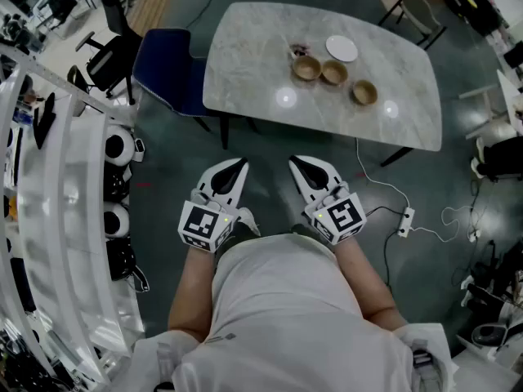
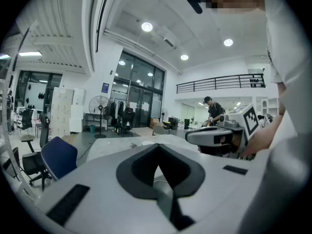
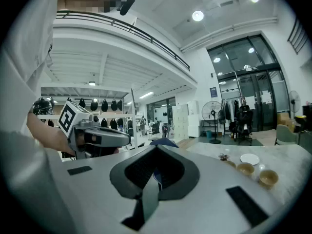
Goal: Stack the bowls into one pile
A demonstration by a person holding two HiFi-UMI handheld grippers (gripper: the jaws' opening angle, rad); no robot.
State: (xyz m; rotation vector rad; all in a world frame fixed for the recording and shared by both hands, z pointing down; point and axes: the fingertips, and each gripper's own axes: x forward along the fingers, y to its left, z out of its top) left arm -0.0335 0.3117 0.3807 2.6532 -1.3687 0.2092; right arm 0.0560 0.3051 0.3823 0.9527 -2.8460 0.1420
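While three bowls (image 1: 333, 73) sit (two perhaps touching), one plate (image 1: 341, 48) lies near.

The light is bright, even and indoor. In the head view, two white glare spots lie on the table (image 1: 245, 64) at 12 o'clock, and the shadows beneath it are soft. Lines bow near the rim, so the racks (image 1: 49, 219) at 9 o'clock curve. Both gripper views are round fisheye pictures with black corners. In the left gripper view, ceiling lamps (image 2: 146, 27) flare at 12 o'clock. In the right gripper view, a lamp (image 3: 197, 15) flares at 1 o'clock. The left gripper (image 2: 157, 150) and right gripper (image 3: 156, 152) look soft up close, while the hall behind them is sharper.
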